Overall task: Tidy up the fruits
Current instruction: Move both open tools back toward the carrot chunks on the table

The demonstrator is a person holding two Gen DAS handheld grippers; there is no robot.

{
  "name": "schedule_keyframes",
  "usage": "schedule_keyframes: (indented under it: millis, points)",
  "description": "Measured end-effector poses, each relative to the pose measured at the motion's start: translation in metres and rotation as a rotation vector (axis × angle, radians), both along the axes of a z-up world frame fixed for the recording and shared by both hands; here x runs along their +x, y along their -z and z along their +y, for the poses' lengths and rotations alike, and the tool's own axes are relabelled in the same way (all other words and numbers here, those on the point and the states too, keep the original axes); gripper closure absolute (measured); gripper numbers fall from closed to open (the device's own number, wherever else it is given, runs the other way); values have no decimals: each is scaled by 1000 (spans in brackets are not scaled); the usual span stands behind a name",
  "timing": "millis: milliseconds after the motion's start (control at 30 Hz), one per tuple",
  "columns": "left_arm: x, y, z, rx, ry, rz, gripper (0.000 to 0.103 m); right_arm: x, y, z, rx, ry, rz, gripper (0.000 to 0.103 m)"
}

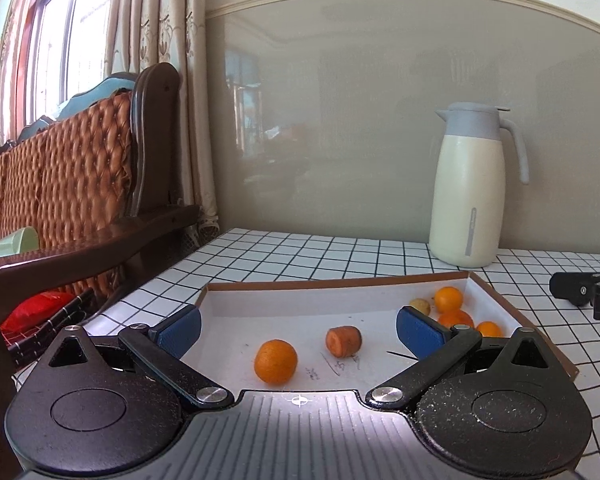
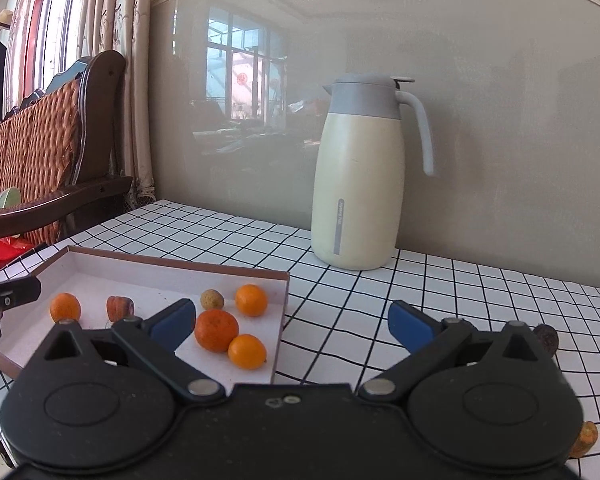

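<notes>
A shallow white box with a brown rim [image 1: 340, 282] [image 2: 286, 280] lies on the checked tablecloth. In it lie an orange [image 1: 275, 361] [image 2: 65, 307], a carrot stub [image 1: 343, 341] [image 2: 120, 306], and at the right end several oranges [image 1: 448, 299] [image 2: 216, 330] and a small yellowish fruit [image 1: 420, 305] [image 2: 212, 299]. My left gripper [image 1: 298, 330] is open and empty over the box, with the lone orange and carrot stub between its fingers. My right gripper [image 2: 292, 324] is open and empty over the box's right edge. A dark fruit [image 2: 548, 338] and an orange piece [image 2: 586, 438] lie on the cloth to its right.
A cream thermos jug [image 1: 470, 188] [image 2: 360, 176] stands at the back of the table against the wall. A wooden sofa with woven cushions [image 1: 72, 176] stands left of the table. The right gripper shows at the left wrist view's right edge [image 1: 588, 294].
</notes>
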State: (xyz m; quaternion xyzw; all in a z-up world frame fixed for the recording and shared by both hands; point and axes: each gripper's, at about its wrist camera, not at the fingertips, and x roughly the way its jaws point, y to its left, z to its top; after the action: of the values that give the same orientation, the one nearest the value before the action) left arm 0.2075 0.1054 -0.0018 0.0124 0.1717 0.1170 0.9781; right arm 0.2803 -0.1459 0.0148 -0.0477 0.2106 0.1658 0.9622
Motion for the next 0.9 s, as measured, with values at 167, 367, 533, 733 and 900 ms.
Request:
schedule_keyframes:
  millis: [167,367,533,733,900]
  points:
    - [-14,-1,-22,18,49,-6,0,-16,-2,-21,-14,25,-21,6]
    - [-17,-4,-47,-9,118,-12,0,-38,2,-53,-26,66,-15,6]
    - [-18,-6,-66,-49,179,-25,0,-58,5,-74,-71,105,-23,6]
    - [-14,-3,-99,-42,283,-13,0,-66,9,-96,-92,149,-22,6]
    - [-13,-2,-128,-23,353,-30,0,-68,12,-114,-97,195,-16,7]
